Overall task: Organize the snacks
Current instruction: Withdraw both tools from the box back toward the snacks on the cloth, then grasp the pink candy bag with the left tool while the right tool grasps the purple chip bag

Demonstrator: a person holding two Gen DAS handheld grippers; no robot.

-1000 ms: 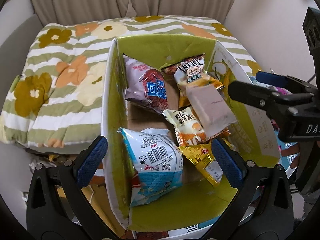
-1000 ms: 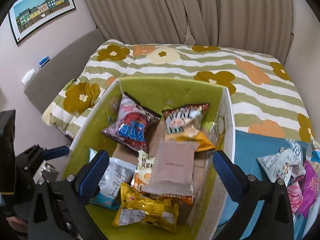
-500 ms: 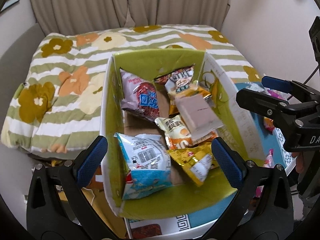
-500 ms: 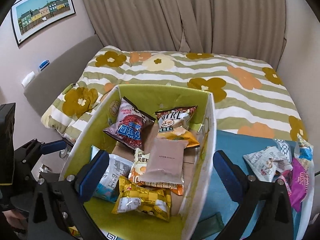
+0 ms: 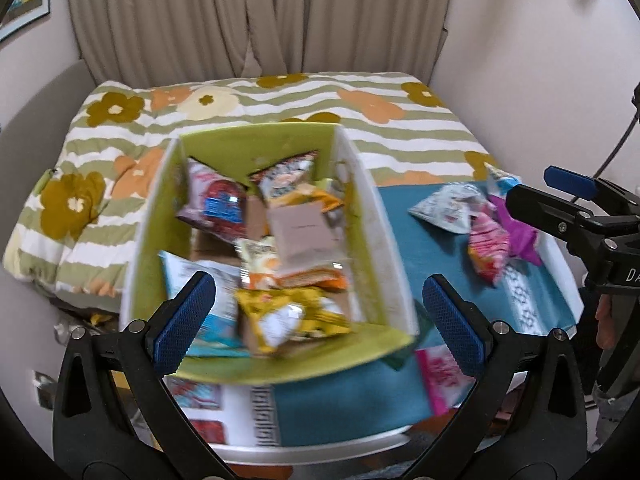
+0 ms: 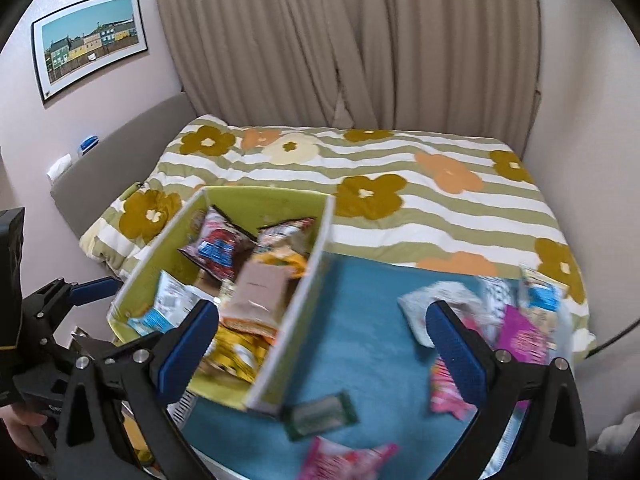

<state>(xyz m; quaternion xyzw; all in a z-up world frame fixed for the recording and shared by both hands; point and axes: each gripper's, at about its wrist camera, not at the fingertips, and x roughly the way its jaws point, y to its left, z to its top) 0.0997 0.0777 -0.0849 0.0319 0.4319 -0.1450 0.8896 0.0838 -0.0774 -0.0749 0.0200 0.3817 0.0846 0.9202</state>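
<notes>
I hold both the left hand-held gripper and right hand-held gripper released above the green-lined cardboard box of crinkly foil snack packets.

Your two wrist cameras looked down from above, facing the bed; both shared the green box at mid-frame.

The box is lime green inside with white outer walls. In it lie a yellow packet, a pale pink-beige pouch, and a red-and-blue bag. The counter wears a teal cover. The bedspread shows green and white stripes with mustard, orange and cream flowers. The curtain is taupe. The fingers carry blue pads on black frames.
</notes>
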